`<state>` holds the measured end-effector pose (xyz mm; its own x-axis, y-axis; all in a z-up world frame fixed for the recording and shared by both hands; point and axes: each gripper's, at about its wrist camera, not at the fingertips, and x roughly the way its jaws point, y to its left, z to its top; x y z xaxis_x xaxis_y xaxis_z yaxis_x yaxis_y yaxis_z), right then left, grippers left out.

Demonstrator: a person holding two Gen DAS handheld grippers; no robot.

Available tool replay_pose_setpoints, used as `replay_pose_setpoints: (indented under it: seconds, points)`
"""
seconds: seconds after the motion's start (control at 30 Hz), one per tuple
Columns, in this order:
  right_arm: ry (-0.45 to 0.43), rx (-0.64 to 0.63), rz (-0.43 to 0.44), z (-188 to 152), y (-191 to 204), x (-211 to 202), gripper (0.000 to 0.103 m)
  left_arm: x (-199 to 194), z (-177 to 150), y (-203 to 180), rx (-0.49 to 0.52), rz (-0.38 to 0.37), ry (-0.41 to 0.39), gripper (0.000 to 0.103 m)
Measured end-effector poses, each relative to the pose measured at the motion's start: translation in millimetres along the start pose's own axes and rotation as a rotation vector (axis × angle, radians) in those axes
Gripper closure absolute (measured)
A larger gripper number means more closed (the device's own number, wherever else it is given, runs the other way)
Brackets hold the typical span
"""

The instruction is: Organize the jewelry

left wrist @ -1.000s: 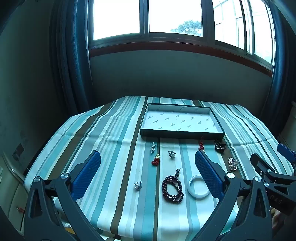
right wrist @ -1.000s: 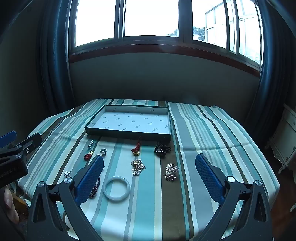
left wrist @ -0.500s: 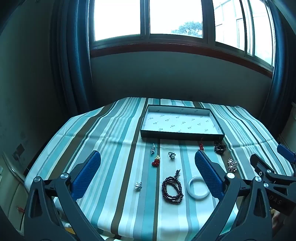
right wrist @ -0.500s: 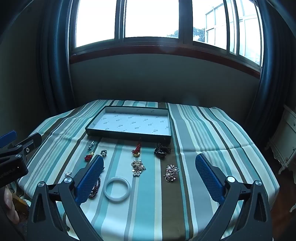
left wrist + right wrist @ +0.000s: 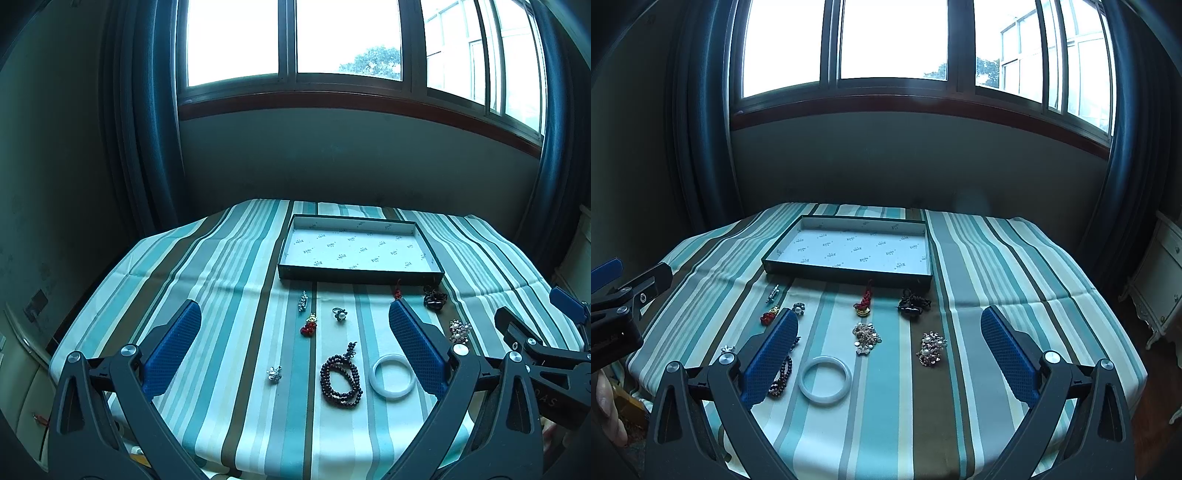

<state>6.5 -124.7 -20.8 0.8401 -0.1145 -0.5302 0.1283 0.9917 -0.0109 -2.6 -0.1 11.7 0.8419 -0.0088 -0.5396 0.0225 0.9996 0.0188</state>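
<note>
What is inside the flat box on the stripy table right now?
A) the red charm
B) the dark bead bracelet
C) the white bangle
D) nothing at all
D: the box shows only its printed lining, while the white bangle, the dark bead bracelet and the red charm all lie on the striped cloth in front of it.

Blue curtains [image 5: 701, 140] flank a bright window [image 5: 894, 40]
</note>
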Motion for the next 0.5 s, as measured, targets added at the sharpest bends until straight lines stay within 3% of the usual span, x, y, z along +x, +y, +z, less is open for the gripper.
replay_pose_setpoints:
  seconds: [0.5]
  points:
    - [-0.004,0.000,0.000,-1.3,0.1,-0.4,0.004,-1.2,2.4,1.9,0.000,0.002,0.002,0.002]
